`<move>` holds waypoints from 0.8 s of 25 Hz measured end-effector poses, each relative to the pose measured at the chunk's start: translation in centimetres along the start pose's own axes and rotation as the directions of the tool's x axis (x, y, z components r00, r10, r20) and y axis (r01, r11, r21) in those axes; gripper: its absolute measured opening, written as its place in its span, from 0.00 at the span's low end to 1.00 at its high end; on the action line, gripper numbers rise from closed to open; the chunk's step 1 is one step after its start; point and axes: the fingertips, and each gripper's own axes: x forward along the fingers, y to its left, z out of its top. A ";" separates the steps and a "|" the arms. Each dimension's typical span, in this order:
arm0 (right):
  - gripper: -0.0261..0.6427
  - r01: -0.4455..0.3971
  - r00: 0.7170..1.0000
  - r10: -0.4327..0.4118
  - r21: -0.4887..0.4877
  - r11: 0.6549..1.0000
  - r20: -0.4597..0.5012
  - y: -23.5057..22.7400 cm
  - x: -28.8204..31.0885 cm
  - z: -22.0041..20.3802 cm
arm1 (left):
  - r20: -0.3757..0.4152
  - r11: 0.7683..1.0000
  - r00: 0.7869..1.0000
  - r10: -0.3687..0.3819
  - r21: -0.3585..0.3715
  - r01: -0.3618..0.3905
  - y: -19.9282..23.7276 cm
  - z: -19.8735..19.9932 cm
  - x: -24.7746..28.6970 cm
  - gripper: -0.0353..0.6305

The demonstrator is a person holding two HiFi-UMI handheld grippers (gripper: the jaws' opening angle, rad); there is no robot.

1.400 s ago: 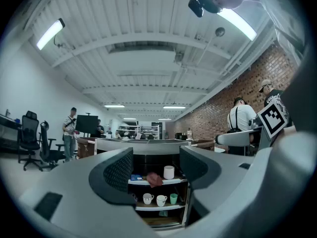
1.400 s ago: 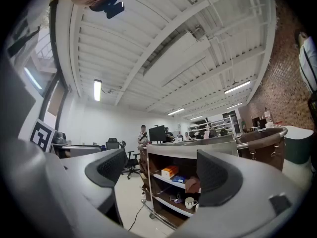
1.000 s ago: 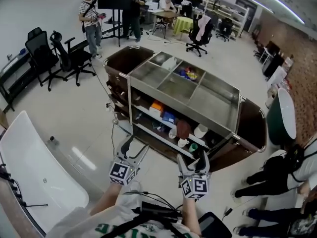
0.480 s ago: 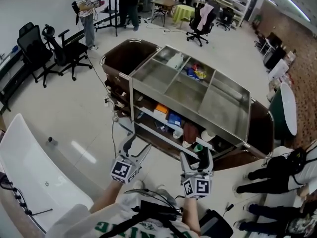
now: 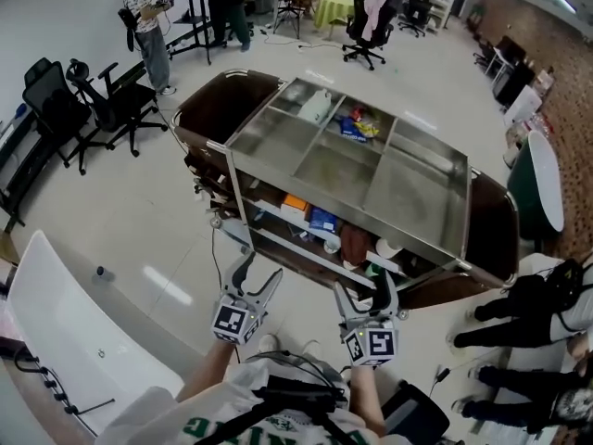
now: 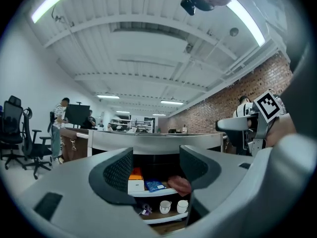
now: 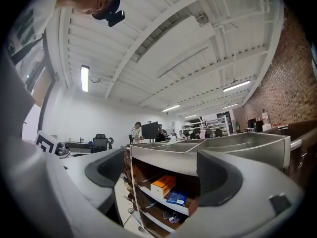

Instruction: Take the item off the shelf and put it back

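Two grippers hover side by side low in the head view, in front of the open side of a steel cart (image 5: 419, 193) and well apart from it. The left gripper (image 5: 259, 267) has its jaws spread with nothing between them; its own view looks through the gap straight at the cart's shelves. The right gripper (image 5: 366, 290) is likewise spread and empty, and through its gap shows the corner of the cart and the same shelves at an angle. None of the goods has been lifted: on the middle shelf (image 6: 148, 193) an orange-and-white box (image 6: 134, 178) stands at the left, a blue packet (image 6: 154, 185) lies just beside it, and a reddish-brown object (image 6: 179, 185) lies to the right of that. On the shelf below stand two white cups (image 6: 165, 207), close together and upright. The cart's top is split into compartments; a pale container (image 5: 315, 108) lies in one at the far side and some colourful packets (image 5: 357, 128) in the one next to it, while the nearer compartments are bare metal. Office chairs (image 5: 102, 100) stand on the pale floor to the left, and a person (image 5: 144, 26) stands beyond them.
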 end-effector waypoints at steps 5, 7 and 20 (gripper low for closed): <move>0.74 0.037 0.999 -0.036 0.016 0.999 -0.022 -2.0 -0.8 -0.7 | -0.060 1.000 0.998 -0.020 0.005 0.020 -0.9 -2.8 2.1 0.50; 0.74 0.052 0.998 -0.051 0.017 0.999 -0.032 -2.9 -1.2 -0.9 | -0.086 1.000 0.996 -0.009 0.002 0.009 -0.7 -4.1 2.9 0.50; 0.74 0.126 0.985 -0.122 0.031 0.992 -0.119 -6.0 -3.2 -3.3 | -0.265 0.993 0.963 0.059 -0.081 -0.083 3.9 -17.6 13.3 0.78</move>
